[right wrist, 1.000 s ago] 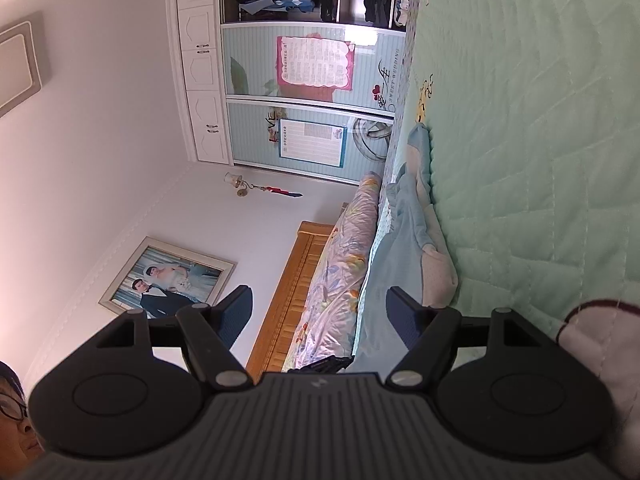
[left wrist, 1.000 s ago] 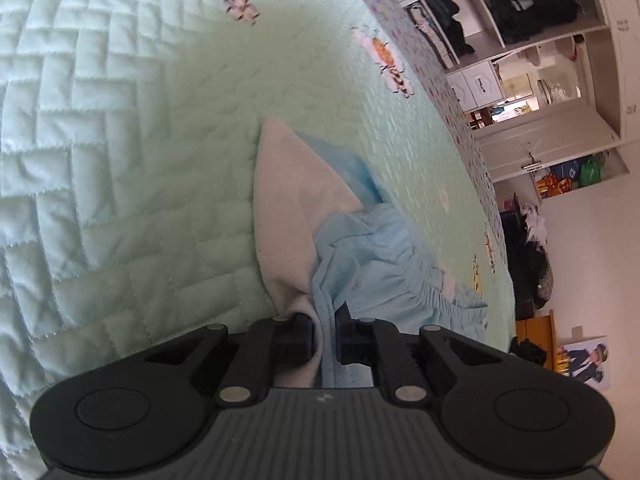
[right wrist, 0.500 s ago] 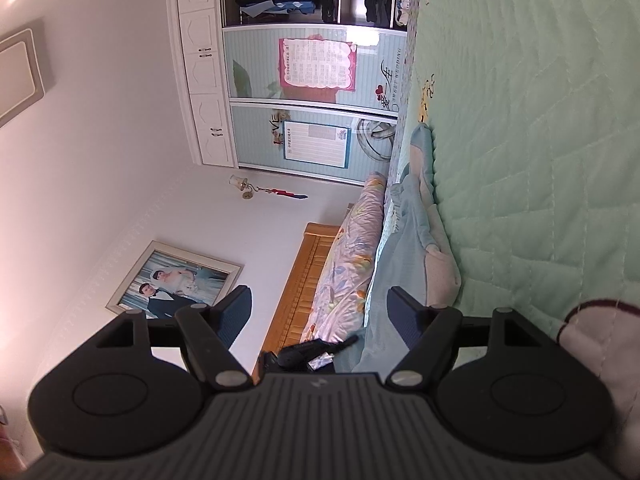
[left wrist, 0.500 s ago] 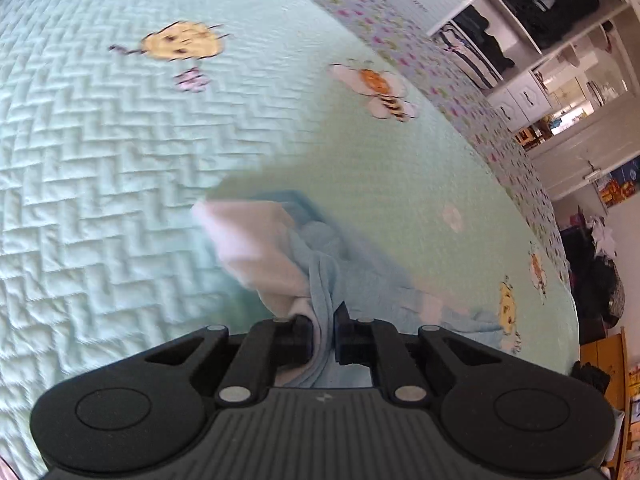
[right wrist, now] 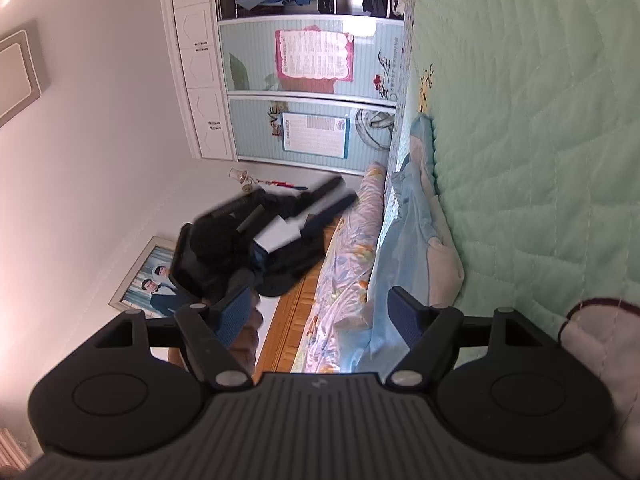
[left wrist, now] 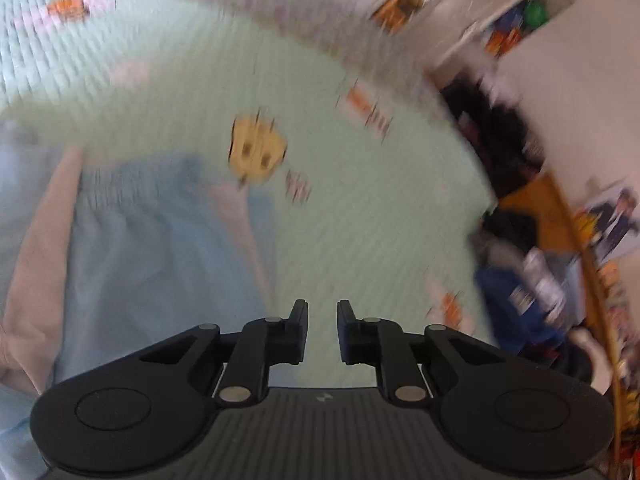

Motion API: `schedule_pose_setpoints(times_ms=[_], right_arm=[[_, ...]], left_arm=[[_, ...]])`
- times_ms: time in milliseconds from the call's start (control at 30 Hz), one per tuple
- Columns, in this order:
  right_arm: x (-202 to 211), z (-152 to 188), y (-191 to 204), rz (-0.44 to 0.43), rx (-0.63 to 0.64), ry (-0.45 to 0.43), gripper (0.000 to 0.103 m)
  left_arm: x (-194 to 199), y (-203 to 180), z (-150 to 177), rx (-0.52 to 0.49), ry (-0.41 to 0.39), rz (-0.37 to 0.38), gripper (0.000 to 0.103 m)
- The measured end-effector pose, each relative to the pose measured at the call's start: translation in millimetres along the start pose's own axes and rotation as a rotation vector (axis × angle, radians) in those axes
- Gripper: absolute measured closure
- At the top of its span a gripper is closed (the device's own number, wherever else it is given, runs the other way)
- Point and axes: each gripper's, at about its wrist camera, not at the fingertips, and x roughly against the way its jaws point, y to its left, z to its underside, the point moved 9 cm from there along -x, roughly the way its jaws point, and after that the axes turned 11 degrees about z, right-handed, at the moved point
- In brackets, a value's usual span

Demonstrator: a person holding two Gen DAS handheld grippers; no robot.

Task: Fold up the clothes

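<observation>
The light blue garment [left wrist: 132, 248] with pale pink-beige parts lies spread on the mint quilted bedspread [left wrist: 360, 216], left of my left gripper [left wrist: 322, 312]. That gripper's jaws are opening a little, with nothing between them, and the view is blurred by motion. In the right wrist view the garment [right wrist: 416, 220] lies along the bed's edge, and the left gripper [right wrist: 340, 194] hangs in the air beside it. My right gripper [right wrist: 320, 312] stands open and empty, just short of the garment's near end.
A floral rolled quilt [right wrist: 352, 264] and a wooden headboard [right wrist: 296, 304] run along the bed. A wardrobe [right wrist: 288, 80] and a framed photo [right wrist: 156, 280] lie beyond. A pale padded shape with a dark rim [right wrist: 592, 344] lies on the bedspread [right wrist: 540, 120]. Dark clothes [left wrist: 500, 132] are piled beside the bed.
My left gripper has let go of the garment, risen and swung right across the bed; the garment now lies at its left. The right gripper has kept still.
</observation>
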Motion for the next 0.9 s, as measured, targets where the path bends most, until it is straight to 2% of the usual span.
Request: schedule_pose_setpoints(times_ms=[33, 67, 100, 167, 200, 267, 333, 367, 433, 500, 533, 600, 667, 767, 833, 900], right_arm=[[-0.1, 0.7, 1.7, 0.0, 0.006, 0.009, 0.023], [-0.5, 2.4, 5.1, 0.0, 0.02, 0.021, 0.018], [-1.3, 4.6, 10.2, 0.002, 0.044, 0.034, 0.011], [-3.9, 11.1, 22.0, 0.003, 0.097, 0.06, 0.003], [-6.3, 15.6, 27.7, 0.002, 0.112, 0.076, 0.001], [-13.6, 23.9, 40.1, -0.01, 0.111, 0.108, 0.0], [-27.3, 32.7, 59.9, -0.064, 0.105, 0.152, 0.0], [-41.1, 37.8, 68.1, -0.046, 0.137, 0.175, 0.0], [-76.6, 48.2, 79.7, 0.058, 0.226, 0.222, 0.0], [-110.3, 54.4, 87.9, 0.131, 0.302, 0.253, 0.0], [-125.9, 54.6, 88.5, 0.155, 0.309, 0.264, 0.0], [-153.3, 52.8, 82.7, 0.198, 0.279, 0.295, 0.0], [-177.9, 50.8, 77.0, 0.23, 0.244, 0.323, 0.0], [-199.0, 46.7, 68.8, 0.211, 0.171, 0.351, 0.0], [-205.5, 42.9, 67.3, 0.212, 0.163, 0.343, 0.0], [-208.9, 41.6, 64.3, 0.231, 0.171, 0.334, 0.0]], left_arm=[[23.8, -0.2, -6.3, 0.007, -0.07, 0.013, 0.074], [50.1, 1.9, -11.4, 0.025, -0.137, 0.019, 0.063], [75.9, 6.3, -15.1, 0.036, -0.193, 0.009, 0.059], [124.4, 25.0, -12.7, 0.04, -0.278, -0.058, 0.043], [144.6, 37.5, -6.3, 0.041, -0.3, -0.092, 0.04], [173.5, 66.0, 11.2, 0.073, -0.325, -0.121, 0.038], [196.5, 101.8, 32.3, 0.161, -0.374, -0.105, 0.038], [205.8, 118.1, 41.9, 0.202, -0.403, -0.096, 0.038], [215.3, 141.4, 59.3, 0.246, -0.425, -0.101, 0.038], [219.7, 150.8, 74.2, 0.223, -0.421, -0.094, 0.038], [219.0, 149.1, 78.9, 0.179, -0.407, -0.103, 0.038], [216.3, 138.0, 82.2, 0.015, -0.378, -0.18, 0.038], [214.3, 119.8, 79.5, -0.176, -0.352, -0.237, 0.026], [209.8, 91.0, 77.9, -0.485, -0.302, -0.348, 0.015], [201.2, 73.3, 81.8, -0.682, -0.241, -0.425, 0.012], [191.2, 64.4, 89.7, -0.811, -0.175, -0.455, 0.006]])
